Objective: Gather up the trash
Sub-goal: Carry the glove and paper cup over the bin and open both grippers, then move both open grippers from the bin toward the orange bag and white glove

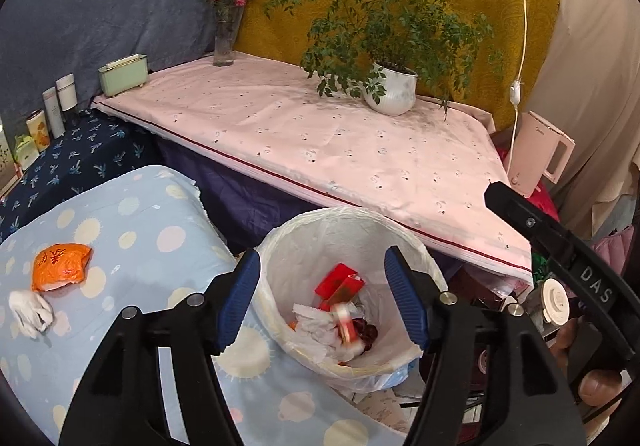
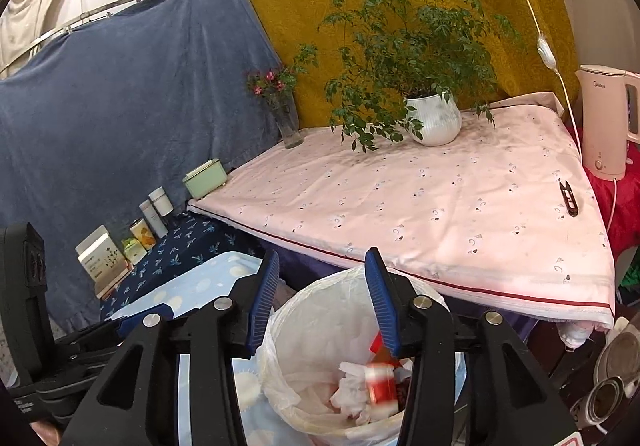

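A waste bin lined with a white bag [image 1: 280,246] stands between the blue dotted cloth and the pink table. In it lie red packets [image 1: 338,282], crumpled white tissue [image 1: 316,322] and a blurred red-and-white piece [image 1: 348,326]. My left gripper [image 1: 322,300] hangs open over the bin's mouth, nothing between its blue pads. My right gripper [image 2: 323,302] is also open above the bin [image 2: 304,310], and the blurred piece [image 2: 380,382] sits below its right finger. An orange wrapper [image 1: 60,266] and a white tissue wad [image 1: 30,312] lie on the dotted cloth at left.
Behind the bin, the pink-clothed table [image 1: 320,150] holds a potted plant [image 1: 392,90], a flower vase [image 1: 226,38], a green box [image 1: 122,74] and thread snips [image 2: 568,198]. A pink kettle [image 1: 536,154] stands at right. Bottles and boxes [image 1: 52,114] line the left wall.
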`<state>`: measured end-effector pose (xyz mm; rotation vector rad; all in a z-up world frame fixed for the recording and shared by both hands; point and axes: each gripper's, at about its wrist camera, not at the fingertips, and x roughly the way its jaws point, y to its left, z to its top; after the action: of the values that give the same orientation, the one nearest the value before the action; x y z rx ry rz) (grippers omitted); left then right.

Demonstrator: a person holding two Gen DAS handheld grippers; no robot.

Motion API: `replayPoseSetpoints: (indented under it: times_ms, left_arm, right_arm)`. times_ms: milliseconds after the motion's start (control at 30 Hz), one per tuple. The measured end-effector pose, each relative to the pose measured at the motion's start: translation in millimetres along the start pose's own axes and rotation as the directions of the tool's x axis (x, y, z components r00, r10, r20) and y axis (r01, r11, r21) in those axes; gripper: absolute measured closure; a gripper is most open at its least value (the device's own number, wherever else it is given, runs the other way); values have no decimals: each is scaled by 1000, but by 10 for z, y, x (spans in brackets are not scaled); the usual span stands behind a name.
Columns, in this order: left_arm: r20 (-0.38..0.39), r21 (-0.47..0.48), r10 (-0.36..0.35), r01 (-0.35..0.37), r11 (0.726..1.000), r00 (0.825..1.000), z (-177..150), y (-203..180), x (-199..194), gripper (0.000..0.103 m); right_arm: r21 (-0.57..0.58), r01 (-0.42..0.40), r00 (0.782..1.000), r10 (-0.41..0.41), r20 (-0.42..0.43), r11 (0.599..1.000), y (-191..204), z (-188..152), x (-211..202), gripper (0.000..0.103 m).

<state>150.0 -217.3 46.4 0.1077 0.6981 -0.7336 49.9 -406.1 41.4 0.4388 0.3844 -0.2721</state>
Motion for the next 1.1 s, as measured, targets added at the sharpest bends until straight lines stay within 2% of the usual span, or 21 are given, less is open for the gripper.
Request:
replayPoseSetpoints:
  times_ms: [333, 667, 800, 1100]
  left_arm:
    - [18, -44, 46, -45, 998, 999, -23, 245, -159, 35]
    - [44, -88, 91, -87, 992, 995, -32, 502, -370, 34]
    - [59, -107, 120, -113, 988, 991, -57, 616, -441, 25]
    - [54, -148, 154, -145, 978, 986, -144, 879, -529, 24]
  right_arm:
    - [-24, -23, 1000, 23, 7, 999, 218, 17, -66, 46]
    - [-62, -54, 999, 54, -5, 997, 520, 0, -70, 43]
    - [-77, -64, 998, 64, -9, 995, 633, -19, -73, 41]
    - [-119, -88, 996, 87, -18, 989, 914, -66, -65, 38]
